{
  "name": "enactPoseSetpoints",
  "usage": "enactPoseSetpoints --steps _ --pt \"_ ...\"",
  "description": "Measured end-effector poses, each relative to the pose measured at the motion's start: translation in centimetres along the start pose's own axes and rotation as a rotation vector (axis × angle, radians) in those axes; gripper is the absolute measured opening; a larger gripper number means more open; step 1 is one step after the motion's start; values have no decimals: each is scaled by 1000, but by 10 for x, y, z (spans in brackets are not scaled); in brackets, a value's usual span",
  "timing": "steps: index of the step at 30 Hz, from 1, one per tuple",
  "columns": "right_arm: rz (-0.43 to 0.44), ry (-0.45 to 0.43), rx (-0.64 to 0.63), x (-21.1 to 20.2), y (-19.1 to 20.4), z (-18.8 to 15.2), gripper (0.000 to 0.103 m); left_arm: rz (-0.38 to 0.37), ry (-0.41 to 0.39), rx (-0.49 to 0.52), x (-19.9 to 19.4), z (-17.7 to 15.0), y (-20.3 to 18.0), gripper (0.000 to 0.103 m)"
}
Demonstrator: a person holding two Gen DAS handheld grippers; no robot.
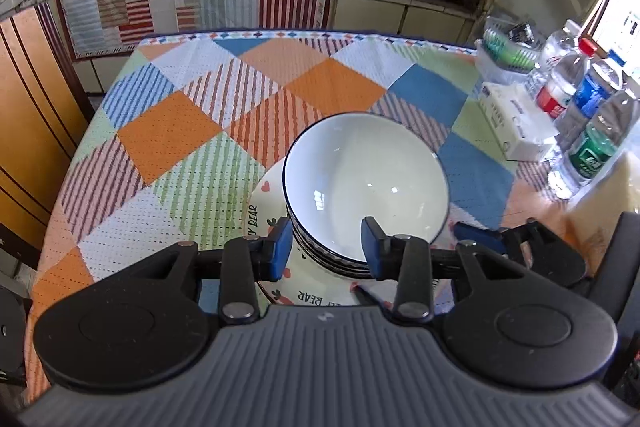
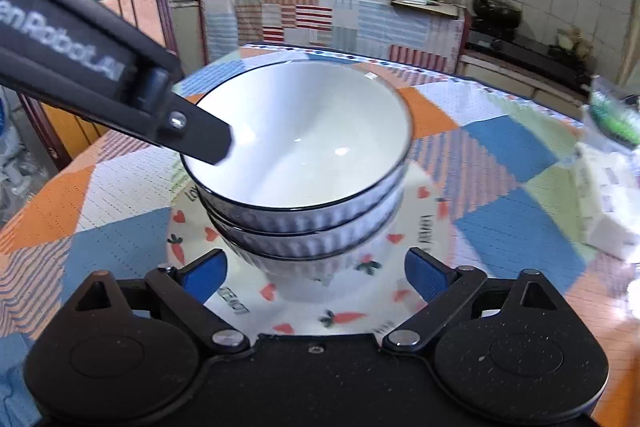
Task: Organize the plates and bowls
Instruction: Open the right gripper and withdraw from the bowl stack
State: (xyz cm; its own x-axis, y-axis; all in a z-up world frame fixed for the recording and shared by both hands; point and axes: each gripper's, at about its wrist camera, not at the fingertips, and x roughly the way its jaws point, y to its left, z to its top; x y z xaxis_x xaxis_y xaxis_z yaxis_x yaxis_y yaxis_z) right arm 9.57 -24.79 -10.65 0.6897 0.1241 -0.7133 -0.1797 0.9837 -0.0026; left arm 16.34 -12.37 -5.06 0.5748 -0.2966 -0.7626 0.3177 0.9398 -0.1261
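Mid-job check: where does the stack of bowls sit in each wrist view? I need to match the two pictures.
Left wrist view: the stack of bowls sits lower centre-right, just ahead of the left hand-held gripper, whose one finger reaches over the near rim.
Right wrist view: the stack fills the centre, above the open right hand-held gripper.
Shared landmark: the carrot-and-heart plate under the stack.

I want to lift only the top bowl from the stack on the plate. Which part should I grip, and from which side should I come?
Grip the rim of the top bowl, one finger inside and one outside, as the left gripper straddles it now. Come from above at the near edge: the bowls are nested, so only the top bowl's rim band stands clear, and the plate below blocks a low approach. The right gripper is open.
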Motion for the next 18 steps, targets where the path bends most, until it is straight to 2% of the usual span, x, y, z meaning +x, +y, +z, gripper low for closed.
enactPoseSetpoints --steps 2,5,9,13,18 --pt "-34 11 0 -9 -3 1 99 2 -7 6 -11 0 -2 39" --pt "-26 7 23 -27 -10 7 99 2 -11 19 -28 0 -4 44" --pt "-52 -19 50 -54 -16 11 99 17 -30 37 -51 -4 -6 53" --pt "-39 17 77 -74 -23 16 99 6 -36 44 -70 -12 -2 63" --pt "-47 -14 125 -101 -30 10 99 76 -77 78 -90 -30 2 69"
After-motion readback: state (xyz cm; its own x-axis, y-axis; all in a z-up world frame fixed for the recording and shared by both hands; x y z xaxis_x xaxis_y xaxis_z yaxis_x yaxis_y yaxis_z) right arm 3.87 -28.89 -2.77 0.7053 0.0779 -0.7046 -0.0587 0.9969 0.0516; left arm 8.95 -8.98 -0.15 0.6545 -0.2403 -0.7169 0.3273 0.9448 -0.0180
